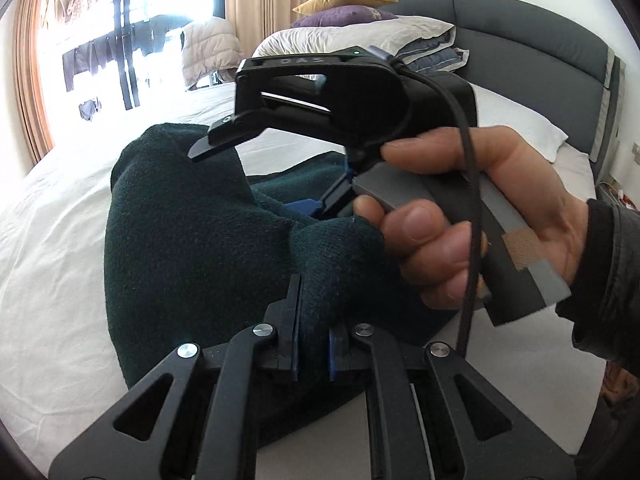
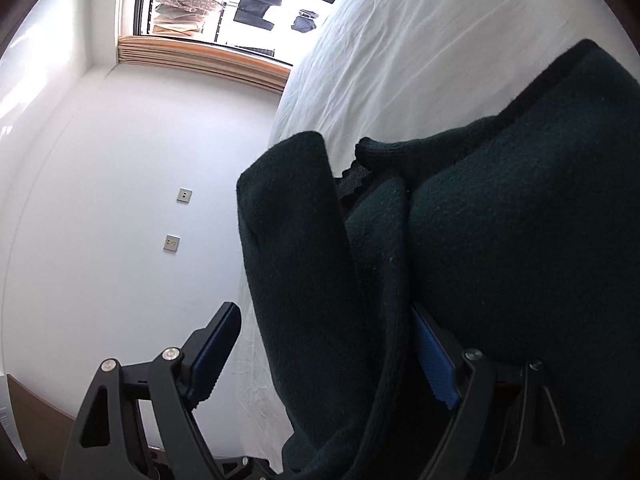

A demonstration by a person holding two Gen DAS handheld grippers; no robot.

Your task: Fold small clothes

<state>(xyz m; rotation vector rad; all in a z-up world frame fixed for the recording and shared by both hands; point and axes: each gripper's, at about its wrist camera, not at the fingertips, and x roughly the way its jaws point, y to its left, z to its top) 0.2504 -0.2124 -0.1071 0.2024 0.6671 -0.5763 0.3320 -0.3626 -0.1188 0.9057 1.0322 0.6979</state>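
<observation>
Bedroom with a white-sheeted bed (image 1: 60, 220), window behind. Dark green knit garment (image 1: 192, 248) lies bunched on the sheet, part of it lifted off the bed.

Left gripper (image 1: 312, 344): fingers pressed together on a raised ridge of the knit, which stands between the blue pads. Right gripper (image 2: 324, 356): fingers spread, with a hanging fold of the garment (image 2: 500, 220) between them; the right-hand pad (image 2: 434, 356) touches the cloth, the left-hand pad (image 2: 212, 350) stands apart from it. Seen from the left wrist view, the right gripper (image 1: 280, 176) reaches over the garment, held by the right hand (image 1: 472, 216).

Step in hand, as judged: taking hold of a second edge so that the garment can be lifted and folded. Next move calls for closing the right fingers on a single layer of the fold, then drawing both grips apart to flatten the knit before laying it over.

Folded bedding and cushions (image 1: 344, 4) rest by the grey headboard (image 1: 540, 40).
</observation>
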